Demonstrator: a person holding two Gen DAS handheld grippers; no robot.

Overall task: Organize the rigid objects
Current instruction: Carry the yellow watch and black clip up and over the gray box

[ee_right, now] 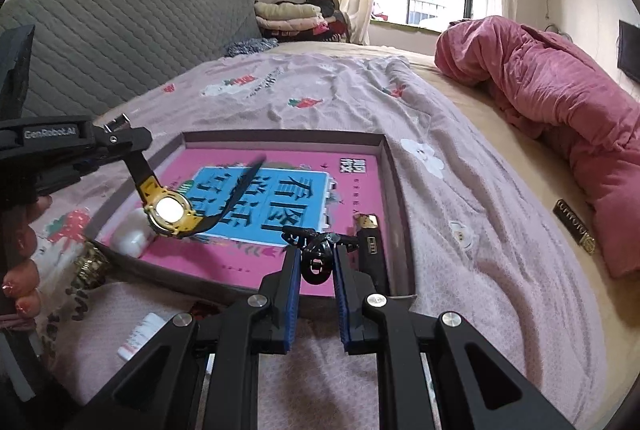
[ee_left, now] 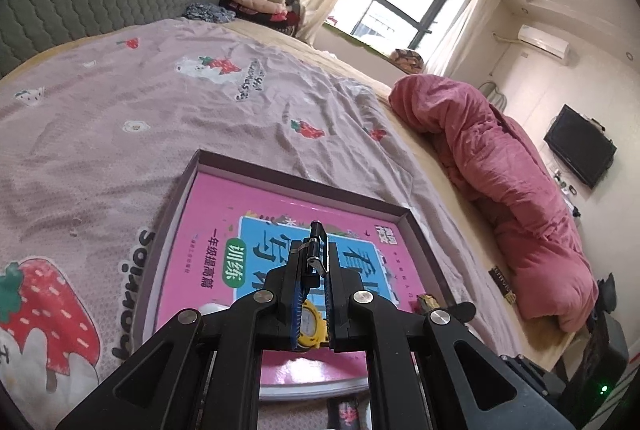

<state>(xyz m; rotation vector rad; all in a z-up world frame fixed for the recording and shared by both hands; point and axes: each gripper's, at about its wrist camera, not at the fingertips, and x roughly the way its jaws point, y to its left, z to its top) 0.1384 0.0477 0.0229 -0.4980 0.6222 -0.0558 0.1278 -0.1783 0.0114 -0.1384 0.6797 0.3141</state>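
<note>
i'm working over the shallow box on the bedspread, and i judge the tidying about halfway. already inside: the pink workbook covering its floor, a white bottle in the near left corner, and a black-and-gold lighter along the right wall. still outside: a small white bottle on the cloth in front of the box, a gold thing by its left corner, and a dark gold-lettered bar well apart by the red quilt.

my left gripper is pinching the strap of the yellow watch, which hangs above the box's left part, not yet set down. my right gripper is clamped on a small black ornament above the near edge of the workbook.

i can't make out what that ornament is, nor the gold thing. the left view hides most of the watch behind the jaws, and a dark patterned item at its bottom edge is cut off.
</note>
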